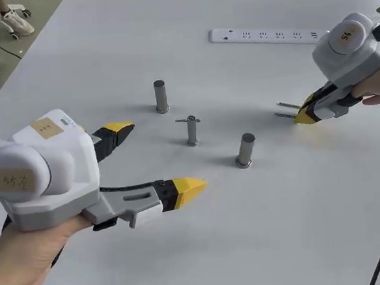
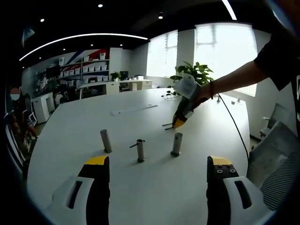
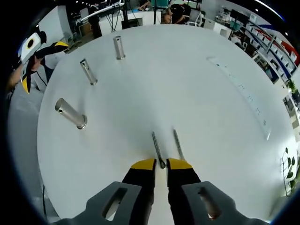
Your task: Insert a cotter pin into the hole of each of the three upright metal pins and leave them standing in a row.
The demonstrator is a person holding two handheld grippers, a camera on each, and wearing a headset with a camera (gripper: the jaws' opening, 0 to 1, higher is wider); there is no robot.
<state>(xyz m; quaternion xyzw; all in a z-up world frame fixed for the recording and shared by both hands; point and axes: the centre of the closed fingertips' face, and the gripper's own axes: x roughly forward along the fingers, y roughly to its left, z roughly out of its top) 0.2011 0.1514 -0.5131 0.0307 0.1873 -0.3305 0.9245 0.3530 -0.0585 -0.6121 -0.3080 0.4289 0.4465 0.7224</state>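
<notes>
Both jaws of the left gripper [image 1: 157, 155] stand wide apart with nothing between them, low over the table [image 1: 185, 260]. Ahead of their tips the three metal pins stand upright in a slanting row: the near metal pin [image 1: 245, 150], the middle metal pin [image 1: 192, 132] and the far metal pin [image 1: 161, 96]. Only the middle one carries a fitted cotter pin [image 1: 190, 120] across its top, so I judge one of three done.

Past the row, the right gripper [image 3: 161, 163] has its jaws drawn in to a narrow slit, with the head end of a cotter pin [image 3: 157, 146] between the tips and its legs running straight forward. A loose cotter pin [image 3: 177, 144] lies just beyond the right-hand tip, beside the first and nearly parallel. Farther off lies a power strip [image 1: 261, 35].

The step in hand looks like picking up that cotter pin. To do it well:
- Pinch only the head, so the legs stay free and in line with the jaws.
- Lift straight up so the loose one is not dragged.
- Steady the chosen metal pin with the empty left jaws before pushing through, since it would tip easily.

The holes are too small to make out here.
</notes>
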